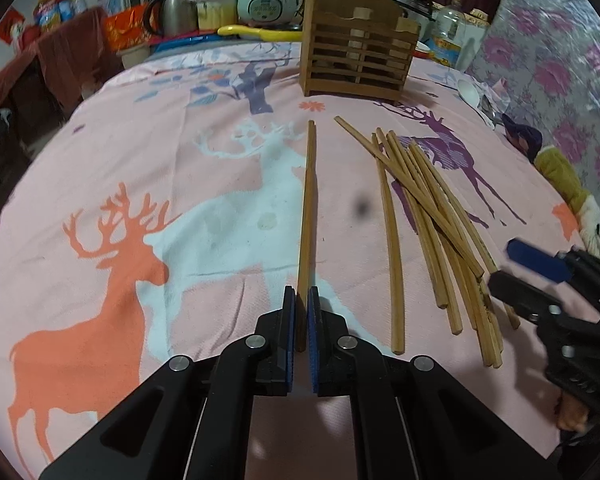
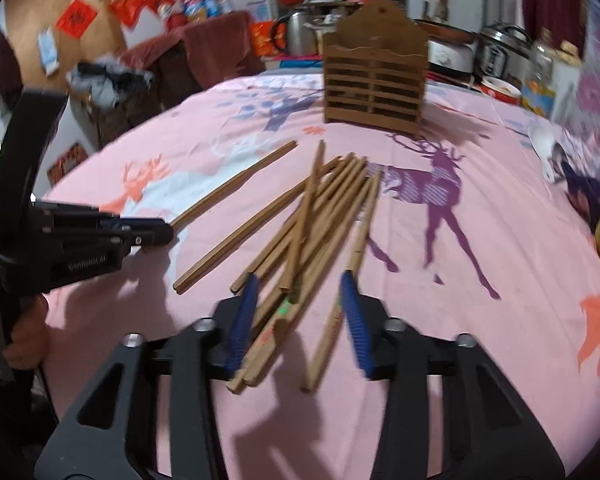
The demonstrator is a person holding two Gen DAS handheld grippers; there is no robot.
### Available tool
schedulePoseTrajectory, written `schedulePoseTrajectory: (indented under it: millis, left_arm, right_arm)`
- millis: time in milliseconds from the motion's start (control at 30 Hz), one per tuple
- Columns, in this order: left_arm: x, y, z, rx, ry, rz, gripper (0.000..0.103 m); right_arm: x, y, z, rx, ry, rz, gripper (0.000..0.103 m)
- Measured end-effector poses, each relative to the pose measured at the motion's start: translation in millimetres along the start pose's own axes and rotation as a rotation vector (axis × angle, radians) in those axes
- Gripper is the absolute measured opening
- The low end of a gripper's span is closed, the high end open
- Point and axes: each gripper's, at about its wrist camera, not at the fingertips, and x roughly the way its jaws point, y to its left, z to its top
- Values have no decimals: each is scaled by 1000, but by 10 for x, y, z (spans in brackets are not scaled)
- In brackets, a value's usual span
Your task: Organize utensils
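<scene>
- Left gripper (image 1: 301, 312) pinching a single chopstick (image 1: 307, 216), centre frame, aimed toward slatted wooden holder (image 1: 356, 58) upper centre, likely for stowing.
- Right gripper (image 2: 300, 312) spread, straddling loose chopstick pile (image 2: 320, 216) mid-frame, no grip yet.

Pink cloth (image 1: 120, 152) with deer print, spread over whole surface; orange deer (image 1: 88, 280) near left edge, purple deer (image 2: 440, 200) toward right. Behind far edge: pale rice cooker (image 1: 266, 0), steel kettle (image 2: 298, 32), yellow scoop (image 1: 260, 33), clear oil bottle (image 1: 448, 34), dark pressure cooker (image 2: 500, 54). Red paper squares (image 2: 77, 18) on wall at left. White spoon (image 2: 544, 148) by right edge, yellow cloth (image 1: 560, 172) just beyond. Floral purple fabric (image 1: 560, 68) at far right
</scene>
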Motion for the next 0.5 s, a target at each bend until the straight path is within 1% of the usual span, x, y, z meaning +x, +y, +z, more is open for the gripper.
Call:
schedulePoseTrajectory:
  millis: [33,67,100,133,200,300,367,400,500]
  left_arm:
    - [10,14,11,-8,4,-10,7]
    - [14,24,12,-12,4,-15,7]
    - [19,31,16,-15,5,-19,7]
    - [20,32,12,-16,5,-21,7]
    - [22,41,13,-20,4,-26,7]
    - [9,42,7,-19,0,-35,7]
    - [-28,38,6,-18,-16,-32,6]
    - [-50,40,9,-19,-24,-30,6]
    - [-101,66,82,-45,-29,-65,6]
  right_arm:
    - [31,25,11,-10,10,-2,24]
    - [59,40,15,-15,20,-3,21]
    - [89,45,17,-17,31,1,16]
    - [115,46,16,-17,43,10,7]
    - [125,21,16,-5,47,27,7]
    - [88,-37,3,26,27,41,6]
    - [47,-76,-5,46,7,43,6]
    - [14,-90,-6,50,-7,37,6]
    - [-113,-110,36,43,-52,-2,6]
